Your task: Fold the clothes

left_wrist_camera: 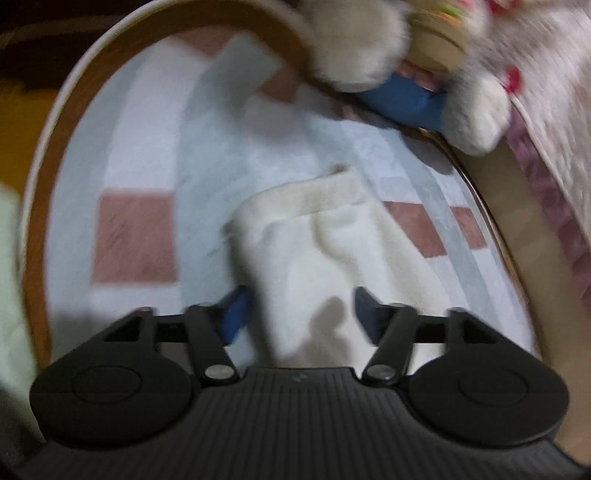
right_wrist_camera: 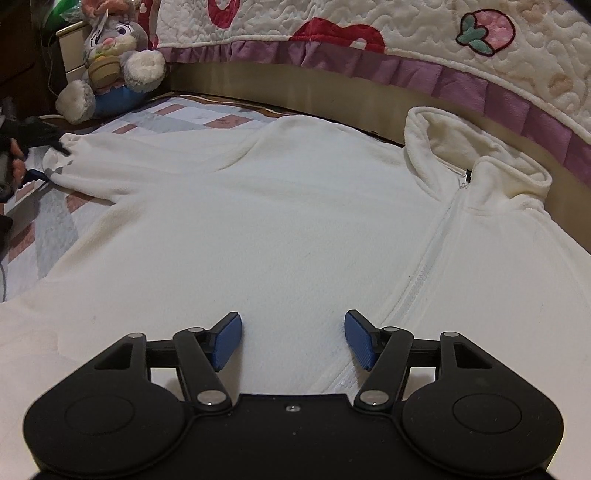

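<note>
A white fleece jacket (right_wrist_camera: pixel 295 206) lies spread flat on the patchwork mat (right_wrist_camera: pixel 48 229), with its zipper (right_wrist_camera: pixel 424 266) closed and its collar (right_wrist_camera: pixel 461 147) at the right. One sleeve (left_wrist_camera: pixel 325 251) stretches out to the left and ends in a cuff (left_wrist_camera: pixel 314 195). My left gripper (left_wrist_camera: pixel 301 314) straddles that sleeve with its blue pads (left_wrist_camera: pixel 236 317) wide apart, not pressing the cloth. Its dark fingers (right_wrist_camera: pixel 55 146) reach the cuff at the left edge of the right wrist view. My right gripper (right_wrist_camera: pixel 293 339) hovers open just over the jacket's front, left of the zipper, and holds nothing.
A grey plush rabbit (right_wrist_camera: pixel 110 55) sits at the mat's far left corner. A quilt with strawberries and a purple frill (right_wrist_camera: pixel 369 22) hangs over the bed's side board (right_wrist_camera: pixel 295 81) behind the jacket. A wooden rim (left_wrist_camera: pixel 40 221) borders the mat.
</note>
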`<action>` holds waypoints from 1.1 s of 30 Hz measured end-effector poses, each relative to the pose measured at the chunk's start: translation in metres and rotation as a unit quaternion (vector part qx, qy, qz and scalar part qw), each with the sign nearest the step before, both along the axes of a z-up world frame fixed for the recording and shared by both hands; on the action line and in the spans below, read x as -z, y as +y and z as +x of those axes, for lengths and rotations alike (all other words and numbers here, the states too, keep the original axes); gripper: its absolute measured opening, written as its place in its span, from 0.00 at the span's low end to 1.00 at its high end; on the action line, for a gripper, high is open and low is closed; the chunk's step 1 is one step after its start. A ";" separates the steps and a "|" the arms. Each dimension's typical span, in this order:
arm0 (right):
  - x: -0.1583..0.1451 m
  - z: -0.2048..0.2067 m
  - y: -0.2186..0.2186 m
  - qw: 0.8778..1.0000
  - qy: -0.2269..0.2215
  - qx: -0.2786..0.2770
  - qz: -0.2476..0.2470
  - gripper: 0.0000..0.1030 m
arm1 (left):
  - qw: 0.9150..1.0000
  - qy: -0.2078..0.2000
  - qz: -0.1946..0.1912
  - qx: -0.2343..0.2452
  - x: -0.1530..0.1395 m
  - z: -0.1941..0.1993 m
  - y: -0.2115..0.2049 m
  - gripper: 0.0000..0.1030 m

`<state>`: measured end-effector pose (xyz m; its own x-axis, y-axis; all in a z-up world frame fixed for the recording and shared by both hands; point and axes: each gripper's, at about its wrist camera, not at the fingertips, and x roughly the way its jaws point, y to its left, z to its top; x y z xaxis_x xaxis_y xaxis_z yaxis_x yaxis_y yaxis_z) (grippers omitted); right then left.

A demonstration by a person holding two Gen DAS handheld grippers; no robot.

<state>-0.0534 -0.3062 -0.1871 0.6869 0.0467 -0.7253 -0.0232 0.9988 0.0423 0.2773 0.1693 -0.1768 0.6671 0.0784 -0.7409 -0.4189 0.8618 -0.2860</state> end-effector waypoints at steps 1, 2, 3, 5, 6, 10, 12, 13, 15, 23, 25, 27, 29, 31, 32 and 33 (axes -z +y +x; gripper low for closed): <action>0.000 0.000 0.000 1.000 -0.001 0.000 0.000 0.65 | 0.999 0.004 0.042 0.022 0.003 0.008 -0.009 0.81; 0.000 -0.001 0.000 1.000 -0.001 -0.001 0.000 0.65 | 0.995 0.009 0.087 0.039 0.007 0.015 -0.018 0.81; 0.000 -0.001 0.000 1.000 -0.001 -0.001 0.000 0.65 | 0.991 0.011 0.121 0.049 0.010 0.018 -0.025 0.81; 0.000 -0.003 0.000 1.000 0.001 -0.004 -0.001 0.66 | 0.988 -0.006 0.142 0.056 0.013 0.020 -0.029 0.68; -0.001 -0.004 0.000 1.000 0.001 -0.005 -0.002 0.66 | 0.988 -0.018 0.143 0.053 0.011 0.018 -0.026 0.17; -0.001 -0.008 0.002 1.000 -0.003 -0.006 -0.013 0.65 | 0.989 -0.043 0.140 0.018 -0.010 0.011 -0.009 0.08; -0.001 -0.009 0.003 1.000 -0.003 -0.005 -0.014 0.65 | 0.985 -0.068 0.156 -0.004 -0.024 0.004 -0.003 0.08; -0.001 -0.009 0.003 1.000 -0.003 -0.005 -0.014 0.66 | 0.983 -0.075 0.168 -0.008 -0.028 0.002 -0.003 0.08; -0.001 -0.010 0.002 1.000 -0.003 -0.006 -0.012 0.66 | 0.980 -0.075 0.181 -0.012 -0.029 0.003 -0.004 0.08; 0.000 -0.012 -0.002 1.000 -0.006 -0.006 -0.006 0.66 | 0.991 -0.036 0.128 -0.018 -0.014 0.004 0.006 0.08; 0.000 -0.013 -0.001 1.000 -0.007 -0.005 -0.004 0.66 | 0.990 -0.052 0.132 -0.002 -0.024 -0.002 -0.005 0.08; 0.000 -0.013 -0.001 1.000 -0.008 -0.004 -0.002 0.66 | 0.988 -0.078 0.132 0.026 -0.039 -0.008 -0.020 0.08; 0.000 -0.013 -0.001 1.000 -0.009 -0.004 -0.002 0.67 | 0.985 -0.107 0.120 0.057 -0.056 -0.016 -0.037 0.08; 0.000 -0.013 0.000 1.000 -0.009 -0.004 -0.002 0.67 | 0.982 -0.136 0.095 0.092 -0.073 -0.026 -0.057 0.08; 0.000 -0.013 0.000 1.000 -0.009 -0.003 -0.002 0.67 | 0.978 -0.150 0.084 0.116 -0.081 -0.032 -0.070 0.08; 0.000 -0.013 0.000 1.000 -0.010 -0.003 -0.002 0.67 | 0.974 -0.164 0.073 0.140 -0.089 -0.039 -0.084 0.08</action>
<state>-0.0660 -0.3064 -0.1874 0.7003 0.0488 -0.7122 -0.0306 0.9988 0.0384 0.2386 0.0850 -0.0874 0.8757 -0.0527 -0.4799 -0.0682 0.9706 -0.2311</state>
